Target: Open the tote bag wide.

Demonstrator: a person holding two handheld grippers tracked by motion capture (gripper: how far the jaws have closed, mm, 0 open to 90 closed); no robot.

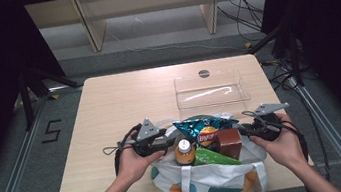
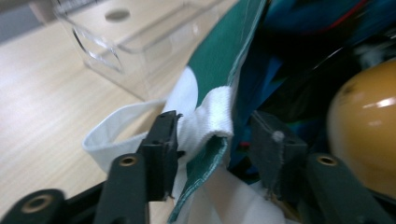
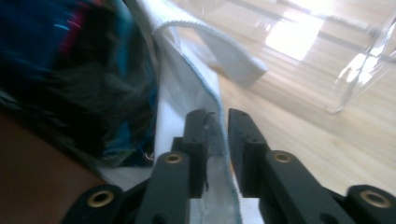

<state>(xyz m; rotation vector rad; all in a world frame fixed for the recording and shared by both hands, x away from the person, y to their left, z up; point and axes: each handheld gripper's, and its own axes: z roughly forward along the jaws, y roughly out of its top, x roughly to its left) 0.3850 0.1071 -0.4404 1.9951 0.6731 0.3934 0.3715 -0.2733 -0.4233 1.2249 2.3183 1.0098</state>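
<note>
One tote bag (image 1: 211, 183), white with green and orange patches, at the near edge of the desk (image 1: 119, 103), hanging partly over it. Two grippers at its mouth: left gripper (image 1: 167, 144) at the left rim, right gripper (image 1: 249, 130) at the right rim. Inside the bag, four things counted: one bottle (image 1: 185, 150) with an orange body and pale cap, one blue crisp packet (image 1: 202, 131), one brown box (image 1: 229, 143), one green packet (image 1: 212, 156). One clear tray (image 1: 210, 90) beyond the bag, well apart from it, and one round hole (image 1: 203, 73) in the desk behind the tray. In the left gripper view, fingers (image 2: 159, 149) apart, with a fold of white and green cloth (image 2: 210, 116) between them, leaning on the left one and clear of the right; no grip. In the right gripper view, fingers (image 3: 198, 135) close together on either side of the bag's white rim (image 3: 212, 140); a narrow gap visible, so whether pressing or only touching cannot be told. Lower halves of bottle, box and packets hidden by the bag's wall; print on the crisp packet too small to read; bag's bottom cut off by the frame edge in the high view. Contents blurred and dark in both gripper views.
</note>
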